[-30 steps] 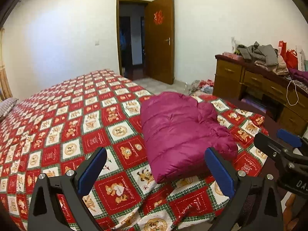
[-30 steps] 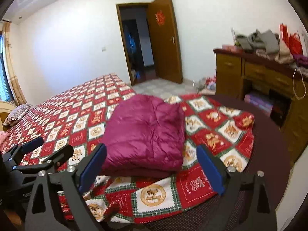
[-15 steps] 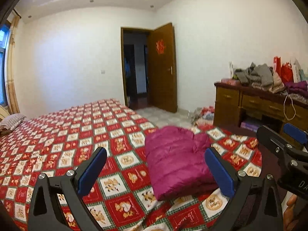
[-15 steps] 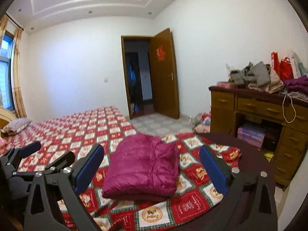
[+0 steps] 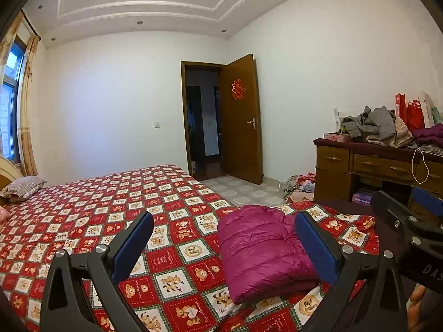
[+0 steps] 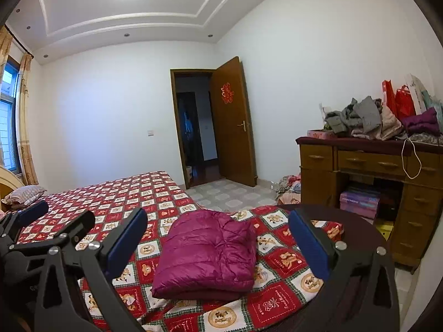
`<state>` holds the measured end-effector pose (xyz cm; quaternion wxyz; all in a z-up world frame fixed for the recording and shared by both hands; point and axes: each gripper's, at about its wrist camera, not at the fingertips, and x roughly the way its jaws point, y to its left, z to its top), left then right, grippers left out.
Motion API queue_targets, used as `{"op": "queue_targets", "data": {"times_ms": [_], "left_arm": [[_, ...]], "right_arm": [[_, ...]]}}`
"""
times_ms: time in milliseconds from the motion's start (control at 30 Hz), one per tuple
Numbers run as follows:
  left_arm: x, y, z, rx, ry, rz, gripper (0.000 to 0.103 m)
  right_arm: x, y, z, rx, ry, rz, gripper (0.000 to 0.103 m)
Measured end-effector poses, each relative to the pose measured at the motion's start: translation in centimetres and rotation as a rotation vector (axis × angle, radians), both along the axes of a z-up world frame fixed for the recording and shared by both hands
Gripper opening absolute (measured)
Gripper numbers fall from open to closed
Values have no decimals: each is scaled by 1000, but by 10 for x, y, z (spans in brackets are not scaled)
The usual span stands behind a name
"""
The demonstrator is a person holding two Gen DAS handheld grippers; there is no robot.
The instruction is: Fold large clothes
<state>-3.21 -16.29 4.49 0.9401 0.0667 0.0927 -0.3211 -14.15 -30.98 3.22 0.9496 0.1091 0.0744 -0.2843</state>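
A magenta puffer jacket (image 5: 263,251) lies folded into a compact rectangle on the red patterned bedspread (image 5: 110,210) near the bed's foot corner. It also shows in the right wrist view (image 6: 207,251). My left gripper (image 5: 224,243) is open and empty, held back above the bed, apart from the jacket. My right gripper (image 6: 218,240) is open and empty, also held back from the jacket. The right gripper (image 5: 409,229) shows at the right edge of the left wrist view, and the left gripper (image 6: 41,227) at the left edge of the right wrist view.
A wooden dresser (image 6: 373,171) piled with clothes (image 6: 365,119) and bags stands at the right. An open brown door (image 5: 241,119) is at the back. Clothes lie on the tiled floor (image 5: 299,185). A pillow (image 5: 22,188) lies at the bed's head, far left.
Both grippers have lifted and drawn back from the folded jacket; the views now tilt up to show the ceiling. The jacket has stayed put.
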Motion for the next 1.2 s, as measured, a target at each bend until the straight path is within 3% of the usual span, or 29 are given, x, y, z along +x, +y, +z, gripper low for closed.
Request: {"op": "queue_targets", "data": {"times_ms": [1200], "left_arm": [[6,5,-1,2,24,28,102]], "right_arm": [[-4,4,-2,8,-2,-3,103]]}}
